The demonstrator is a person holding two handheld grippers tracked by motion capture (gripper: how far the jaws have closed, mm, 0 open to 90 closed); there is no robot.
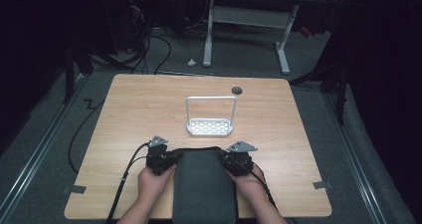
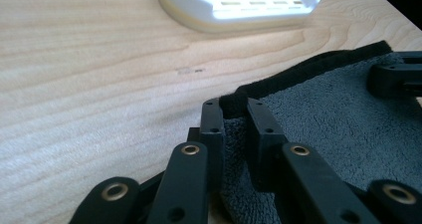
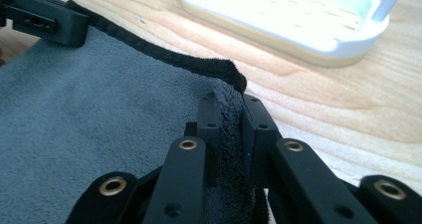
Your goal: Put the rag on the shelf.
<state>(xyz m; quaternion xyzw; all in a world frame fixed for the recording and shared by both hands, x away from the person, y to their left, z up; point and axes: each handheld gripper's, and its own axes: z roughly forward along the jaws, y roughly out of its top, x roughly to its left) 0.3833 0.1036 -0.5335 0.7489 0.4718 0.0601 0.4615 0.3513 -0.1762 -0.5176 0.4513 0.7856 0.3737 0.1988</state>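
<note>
A dark grey towel (image 1: 204,184) with a black hem lies flat at the table's near edge, between the person's hands. My left gripper (image 1: 171,159) pinches its far left corner, and in the left gripper view the jaws (image 2: 234,109) squeeze a fold of towel (image 2: 338,129). My right gripper (image 1: 225,159) pinches the far right corner; the right gripper view has its jaws (image 3: 230,104) pressed on the cloth (image 3: 99,109). Each gripper view catches the other gripper at the opposite corner.
A white slotted rack (image 1: 210,127) with an upright loop handle stands just beyond the towel at mid-table. A dark round grommet (image 1: 237,90) sits near the far edge of the wooden table (image 1: 139,109). A white desk frame (image 1: 246,20) and cables are on the floor beyond.
</note>
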